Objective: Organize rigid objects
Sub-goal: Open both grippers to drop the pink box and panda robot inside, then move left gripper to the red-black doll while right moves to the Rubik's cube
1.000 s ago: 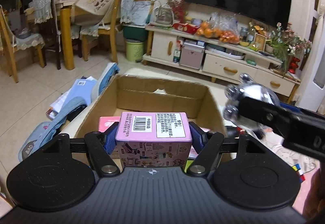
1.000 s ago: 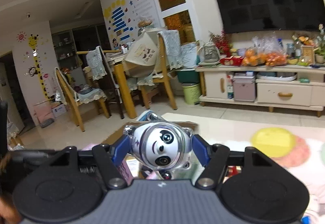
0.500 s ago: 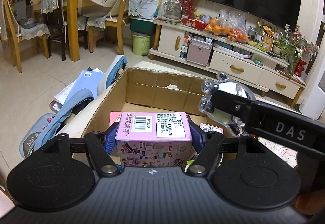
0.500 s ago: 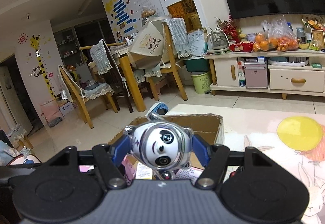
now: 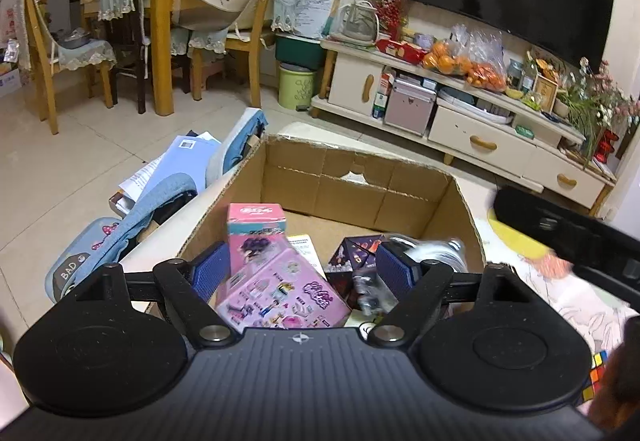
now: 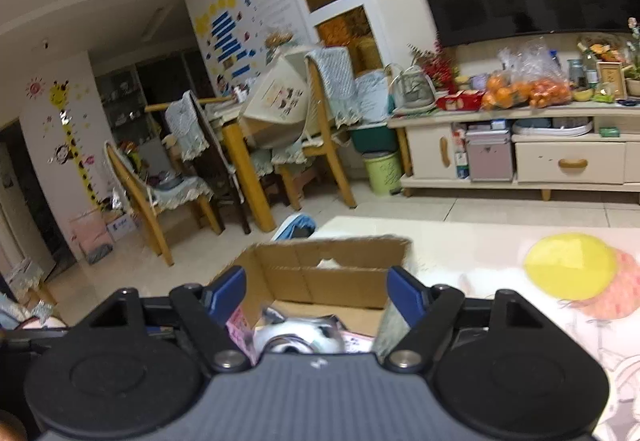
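Observation:
An open cardboard box [image 5: 352, 181] lies below both grippers. My left gripper [image 5: 303, 272] is above its near edge, jaws opening and pads clear of everything. Just beneath it a pink printed box [image 5: 280, 293] lies tilted inside the carton, beside an upright pink carton [image 5: 256, 225] and a dark starry cube [image 5: 354, 255]. A blurred silver panda toy [image 5: 424, 253] is inside at the right. My right gripper [image 6: 317, 292] hangs over the cardboard box [image 6: 332, 273], jaws opening, with the panda toy [image 6: 298, 335] loose below them. Its black body [image 5: 568, 237] shows in the left wrist view.
Blue bags and papers [image 5: 172, 201] are piled against the carton's left side. A play mat with a yellow circle [image 6: 570, 267] lies to the right, and a colour cube [image 5: 596, 373] sits on it. Wooden chairs [image 5: 44, 53] and a TV cabinet [image 5: 480, 137] stand farther back.
Both grippers have opened. The pink printed box left the left jaws and now lies tilted in the carton. The panda toy dropped out of the right jaws into the carton.

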The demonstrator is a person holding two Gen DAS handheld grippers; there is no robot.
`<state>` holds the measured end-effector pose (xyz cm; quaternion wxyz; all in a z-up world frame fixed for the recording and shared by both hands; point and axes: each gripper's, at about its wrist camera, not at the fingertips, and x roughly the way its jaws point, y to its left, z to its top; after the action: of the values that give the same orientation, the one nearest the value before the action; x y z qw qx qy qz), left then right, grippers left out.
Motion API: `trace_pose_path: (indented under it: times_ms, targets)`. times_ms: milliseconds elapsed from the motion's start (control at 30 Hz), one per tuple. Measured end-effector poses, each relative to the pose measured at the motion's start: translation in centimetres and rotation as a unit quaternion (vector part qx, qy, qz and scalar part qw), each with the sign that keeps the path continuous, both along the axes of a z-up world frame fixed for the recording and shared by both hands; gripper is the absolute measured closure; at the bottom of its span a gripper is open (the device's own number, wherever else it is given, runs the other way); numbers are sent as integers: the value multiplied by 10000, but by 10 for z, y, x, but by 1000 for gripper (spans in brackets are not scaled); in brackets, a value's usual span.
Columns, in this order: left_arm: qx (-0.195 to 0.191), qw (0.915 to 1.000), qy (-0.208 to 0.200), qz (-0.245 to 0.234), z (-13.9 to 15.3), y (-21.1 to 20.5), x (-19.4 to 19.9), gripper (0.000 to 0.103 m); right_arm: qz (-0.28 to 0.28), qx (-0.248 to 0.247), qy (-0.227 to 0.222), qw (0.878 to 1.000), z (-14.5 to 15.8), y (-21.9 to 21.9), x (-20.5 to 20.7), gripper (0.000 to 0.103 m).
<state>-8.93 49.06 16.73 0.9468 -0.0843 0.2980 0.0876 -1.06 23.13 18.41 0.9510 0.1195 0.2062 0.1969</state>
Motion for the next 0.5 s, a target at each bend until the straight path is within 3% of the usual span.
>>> trace_pose_path:
  times_ms: [67, 500]
  targets:
    - [-37, 10000, -53, 36, 1, 2, -1, 2, -146, -82, -107, 9998, 2, -6, -6, 19]
    - [12, 9999, -113, -62, 1, -12, 1, 0, -608, -481, -130, 9969, -21, -34, -32, 18]
